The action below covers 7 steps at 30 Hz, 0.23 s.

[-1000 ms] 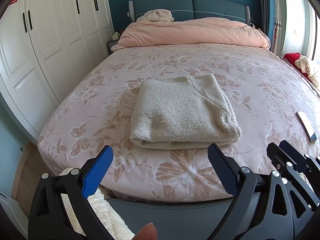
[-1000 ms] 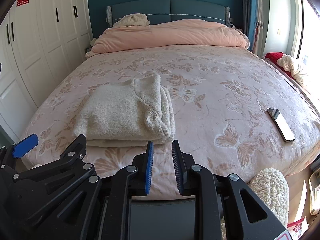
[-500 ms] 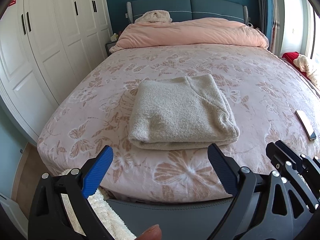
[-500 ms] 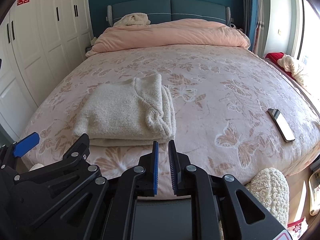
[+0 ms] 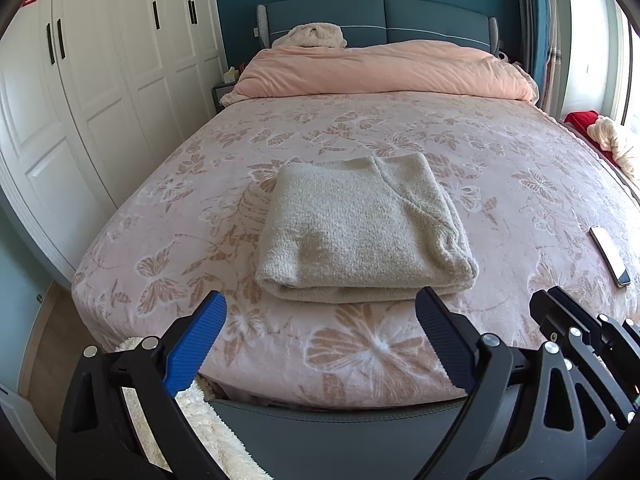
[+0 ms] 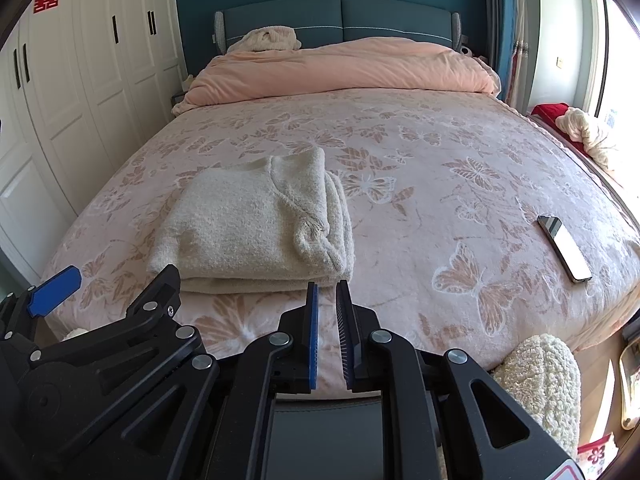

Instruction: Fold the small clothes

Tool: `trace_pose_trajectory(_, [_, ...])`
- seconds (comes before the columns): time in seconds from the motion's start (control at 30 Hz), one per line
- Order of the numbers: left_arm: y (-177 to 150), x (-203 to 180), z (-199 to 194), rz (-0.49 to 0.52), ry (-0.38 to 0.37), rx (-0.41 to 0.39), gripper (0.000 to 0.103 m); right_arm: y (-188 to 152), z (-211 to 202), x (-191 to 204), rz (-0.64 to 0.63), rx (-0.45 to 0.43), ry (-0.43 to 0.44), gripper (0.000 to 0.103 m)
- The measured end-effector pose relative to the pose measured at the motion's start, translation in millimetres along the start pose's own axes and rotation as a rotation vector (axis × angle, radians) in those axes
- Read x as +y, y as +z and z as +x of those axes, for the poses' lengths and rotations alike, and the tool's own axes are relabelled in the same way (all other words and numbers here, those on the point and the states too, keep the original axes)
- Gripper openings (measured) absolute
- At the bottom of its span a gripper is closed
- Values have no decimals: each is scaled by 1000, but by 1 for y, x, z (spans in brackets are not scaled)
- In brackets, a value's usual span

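Left gripper (image 5: 318, 322): jaws spread wide, nothing between the blue pads, positioned at the foot of the bed short of the folded garment. Right gripper (image 6: 327, 294): jaws have just been closing to a narrow gap with nothing between them; the pads do not meet.

Folded cream sweater (image 5: 362, 230): lies flat as a compact rectangle on the bedspread (image 5: 500, 152), near the foot edge, left of centre in the right wrist view. It is apart from both grippers.

Surface: pink bedspread with a butterfly and flower pattern. A phone (image 6: 564, 248) lies on it near the right edge, well apart from the sweater. A bunched pink duvet (image 5: 380, 70) lies across the head end, with a cream item (image 5: 316, 36) on top against the blue headboard (image 5: 436, 14).

Room: white wardrobe (image 5: 100, 80) with red paper cut-outs stands to the left; teal wall behind.

Obscured: a fluffy cream item (image 6: 540, 380) below the bed's corner is partly cut off by the gripper body; its identity cannot be determined.
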<state>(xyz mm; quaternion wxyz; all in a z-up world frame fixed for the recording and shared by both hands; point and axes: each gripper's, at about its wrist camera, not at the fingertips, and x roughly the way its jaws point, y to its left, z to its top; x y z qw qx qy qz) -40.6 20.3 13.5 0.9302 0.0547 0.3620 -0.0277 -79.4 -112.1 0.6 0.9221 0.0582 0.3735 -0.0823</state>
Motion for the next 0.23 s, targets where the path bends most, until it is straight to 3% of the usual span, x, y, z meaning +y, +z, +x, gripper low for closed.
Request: trace_pose_trajectory(0.23, [0,3,0,-5,5,-4,93,0,0,2,0,-2,6,14])
